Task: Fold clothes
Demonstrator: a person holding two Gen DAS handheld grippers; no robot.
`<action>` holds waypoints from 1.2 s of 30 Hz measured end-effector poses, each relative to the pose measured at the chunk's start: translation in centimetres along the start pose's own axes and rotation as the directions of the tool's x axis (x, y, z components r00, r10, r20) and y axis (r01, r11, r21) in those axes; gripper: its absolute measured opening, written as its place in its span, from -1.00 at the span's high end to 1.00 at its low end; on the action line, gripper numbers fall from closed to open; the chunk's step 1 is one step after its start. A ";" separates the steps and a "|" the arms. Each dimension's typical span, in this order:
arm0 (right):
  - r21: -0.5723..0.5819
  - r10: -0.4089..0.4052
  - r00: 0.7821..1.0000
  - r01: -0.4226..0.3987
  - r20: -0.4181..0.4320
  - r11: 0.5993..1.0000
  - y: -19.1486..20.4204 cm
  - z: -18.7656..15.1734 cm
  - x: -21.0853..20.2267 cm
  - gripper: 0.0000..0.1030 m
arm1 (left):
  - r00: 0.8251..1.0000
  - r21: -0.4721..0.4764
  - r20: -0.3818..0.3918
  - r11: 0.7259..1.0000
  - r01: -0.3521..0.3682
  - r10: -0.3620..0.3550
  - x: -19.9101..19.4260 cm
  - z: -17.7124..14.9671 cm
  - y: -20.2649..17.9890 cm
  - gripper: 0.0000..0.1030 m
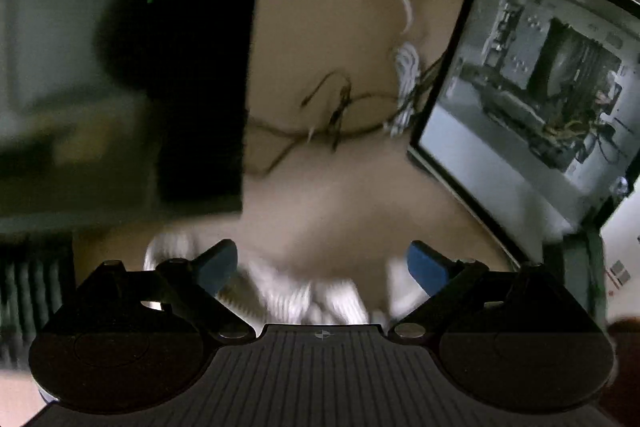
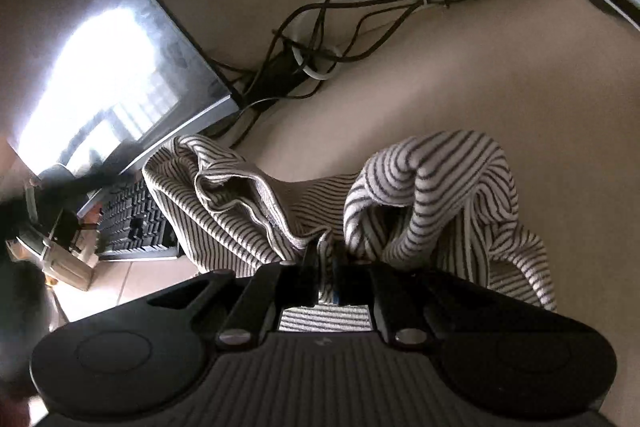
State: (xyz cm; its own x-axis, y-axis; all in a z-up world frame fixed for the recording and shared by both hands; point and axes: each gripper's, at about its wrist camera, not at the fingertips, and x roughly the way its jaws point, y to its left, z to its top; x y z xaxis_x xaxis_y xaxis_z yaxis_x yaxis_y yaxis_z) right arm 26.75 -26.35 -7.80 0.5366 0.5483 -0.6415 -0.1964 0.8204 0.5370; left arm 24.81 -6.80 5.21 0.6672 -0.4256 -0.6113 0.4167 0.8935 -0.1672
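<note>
A white garment with thin dark stripes (image 2: 436,183) lies bunched in loose folds on the beige tabletop (image 2: 500,67). In the right wrist view my right gripper (image 2: 326,247) is shut on the striped garment, with a fold of the cloth pinched between its black fingers (image 2: 310,255). In the left wrist view the same garment (image 1: 304,295) shows only as a blurred pale heap low in the picture. My left gripper (image 1: 322,263) stands open above it, its blue pads (image 1: 218,263) far apart and nothing pressed between them.
A tangle of dark cables (image 2: 320,39) and a white cord (image 1: 404,67) lie on the table behind the garment. A monitor (image 2: 100,59) and a black keyboard (image 2: 128,219) stand at the left, and a glass-sided computer case (image 1: 540,95) at the right.
</note>
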 end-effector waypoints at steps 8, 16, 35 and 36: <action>-0.082 -0.037 0.999 0.038 0.008 0.996 0.9 -1.1 -0.4 0.89 | 0.994 0.154 -0.072 0.985 -0.073 0.085 4.1 -0.8 -1.4 -0.85; -0.141 -0.056 0.998 0.053 -0.017 0.989 1.6 -0.7 -0.5 0.89 | 0.980 0.131 -0.133 0.983 -0.129 0.146 2.3 -5.8 0.1 -0.71; -0.059 -0.078 0.990 0.085 0.120 0.995 2.8 1.4 -4.8 0.48 | 0.982 -0.016 -0.182 0.999 -0.049 0.045 0.5 -10.5 2.1 -0.78; -0.048 -0.092 0.991 0.097 0.101 0.994 2.3 0.8 -4.4 0.49 | 0.983 -0.027 -0.182 0.999 -0.045 0.039 0.4 -10.5 2.3 -0.77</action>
State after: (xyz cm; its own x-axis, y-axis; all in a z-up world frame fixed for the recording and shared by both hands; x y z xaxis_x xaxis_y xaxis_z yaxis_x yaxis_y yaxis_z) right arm 24.60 -27.07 -3.29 0.6328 0.4511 -0.6294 -0.1827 0.8768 0.4447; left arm 19.54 -3.35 -3.54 0.5596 -0.3571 -0.7479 0.3694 0.9153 -0.1606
